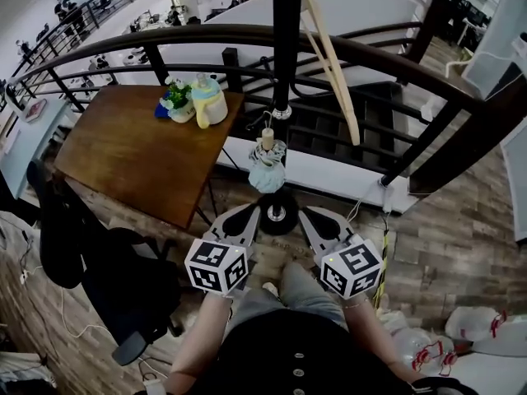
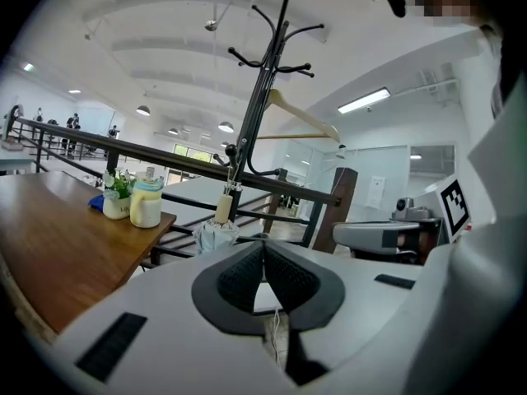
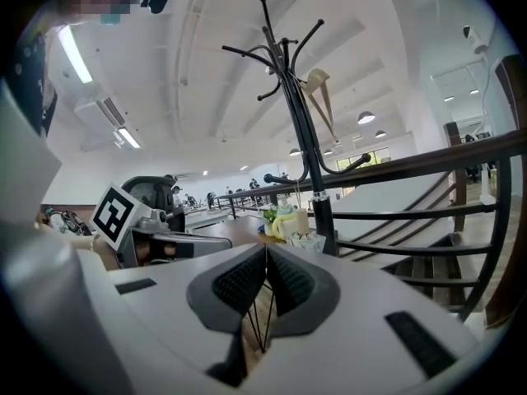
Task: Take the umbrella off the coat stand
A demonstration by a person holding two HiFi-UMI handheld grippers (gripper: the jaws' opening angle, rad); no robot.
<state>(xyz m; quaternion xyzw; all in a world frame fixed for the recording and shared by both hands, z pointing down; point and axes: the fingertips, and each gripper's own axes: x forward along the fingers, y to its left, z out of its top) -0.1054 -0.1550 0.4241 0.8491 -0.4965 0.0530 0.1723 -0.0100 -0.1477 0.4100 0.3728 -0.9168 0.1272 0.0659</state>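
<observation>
Ahead of the left gripper [image 1: 253,211] hangs the umbrella [image 1: 267,174].

In the head view the black metal coat stand [image 1: 286,48] runs off the top edge, so its hooks are cut away. In the left gripper view the left tool's [image 2: 263,243] white body hides the lower part of the pale blue folded umbrella [image 2: 216,235]. The distant figures [image 1: 64,8] are too small to tell apart.
</observation>
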